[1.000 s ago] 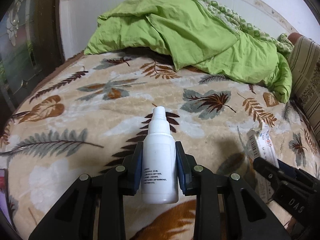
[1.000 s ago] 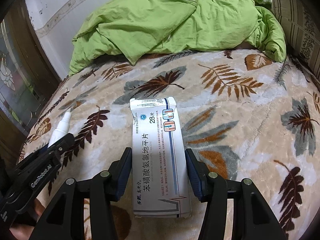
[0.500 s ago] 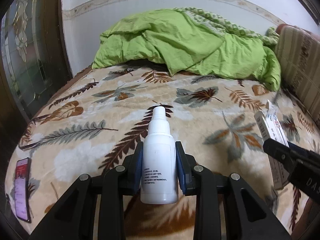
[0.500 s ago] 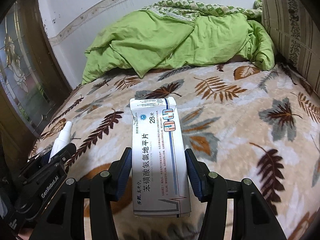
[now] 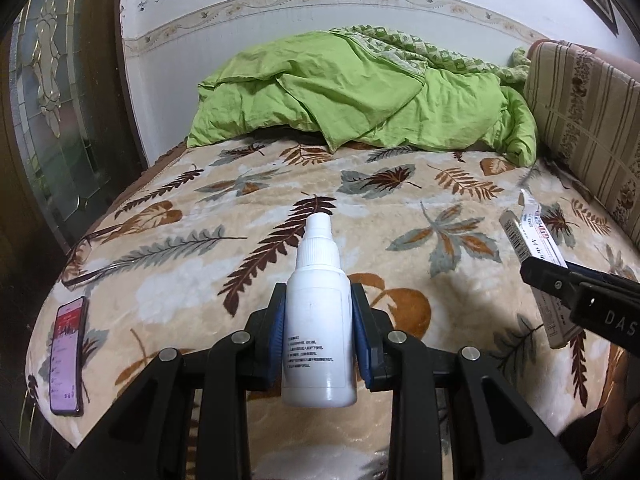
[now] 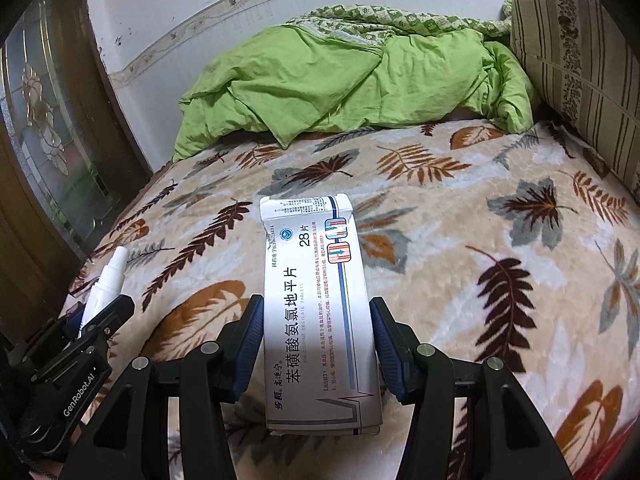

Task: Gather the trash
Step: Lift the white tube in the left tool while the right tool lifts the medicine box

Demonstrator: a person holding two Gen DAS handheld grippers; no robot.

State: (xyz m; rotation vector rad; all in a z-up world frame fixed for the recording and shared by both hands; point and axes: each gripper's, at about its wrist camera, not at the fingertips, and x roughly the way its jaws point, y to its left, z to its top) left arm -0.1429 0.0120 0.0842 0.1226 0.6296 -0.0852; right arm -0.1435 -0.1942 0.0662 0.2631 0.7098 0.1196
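- You've got a white smooth plastic spray bottle (image 5: 318, 320), slight sheen, matt printed label.
- Your white glossy cardboard medicine box (image 6: 320, 312) has a creased top flap.
- Beige leaf-print plush blanket (image 5: 200, 248): fuzzy nap.
- Green crumpled cloth quilt (image 5: 360, 96): matt.
- Black phone (image 5: 66, 352): glossy glass screen.
- Gripper pads (image 6: 250, 344): ribbed blue rubber.

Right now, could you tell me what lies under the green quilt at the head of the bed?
The green quilt rests on the leaf-print blanket. A dark gap shows under its front edge; whatever else sits beneath is covered.
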